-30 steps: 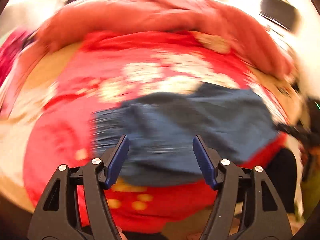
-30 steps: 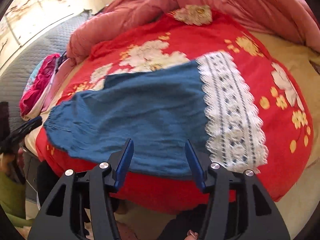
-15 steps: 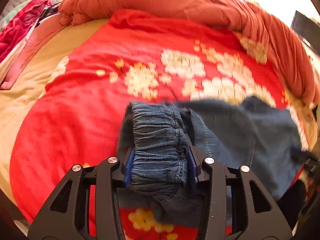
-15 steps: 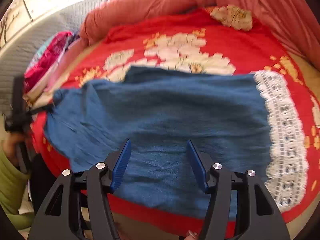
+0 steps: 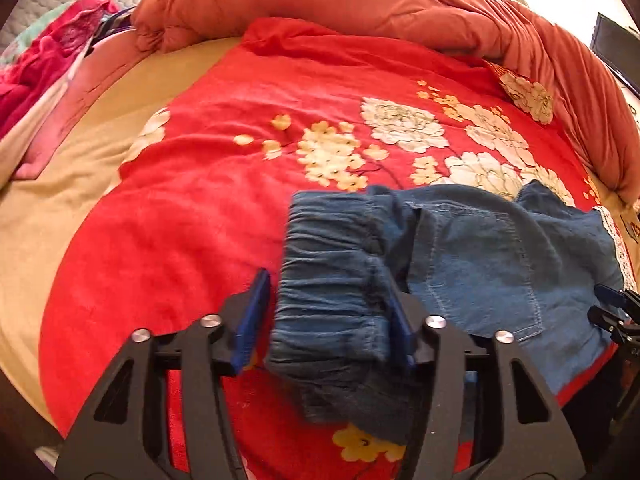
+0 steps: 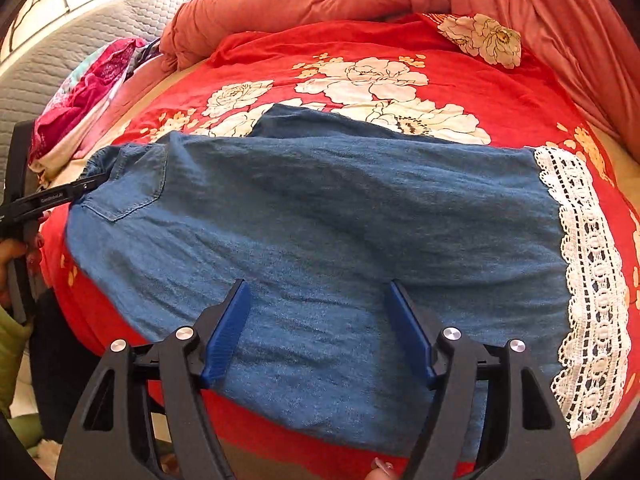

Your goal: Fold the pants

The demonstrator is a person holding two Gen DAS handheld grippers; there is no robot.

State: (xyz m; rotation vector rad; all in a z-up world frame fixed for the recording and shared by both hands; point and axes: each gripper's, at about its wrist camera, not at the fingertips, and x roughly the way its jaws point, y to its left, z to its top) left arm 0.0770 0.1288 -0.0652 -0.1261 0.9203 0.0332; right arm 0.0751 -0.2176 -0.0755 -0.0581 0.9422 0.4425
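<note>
Blue denim pants [image 6: 340, 216] with a white lace hem [image 6: 588, 272] lie spread across the red floral blanket [image 6: 400, 40]. In the left wrist view their gathered elastic waistband [image 5: 332, 280] sits between the fingers of my left gripper [image 5: 326, 320]; the right pad touches it and a small gap shows at the left pad. The back pocket [image 5: 480, 264] lies to the right. My right gripper [image 6: 320, 328] is open and empty, low over the middle of the pant leg. The left gripper also shows at the far left of the right wrist view [image 6: 56, 196].
A rolled orange-pink duvet [image 5: 380, 0] lines the far side of the bed. Pink clothes [image 5: 44, 64] are piled at the far left by a grey quilted headboard [image 6: 80, 36]. Beige sheet [image 5: 52, 200] borders the blanket. The bed's near edge is just below both grippers.
My left gripper came onto the waistband, closed around it, and now its left pad has parted from the cloth. My right gripper moved left and lower over the pant leg, staying open.
</note>
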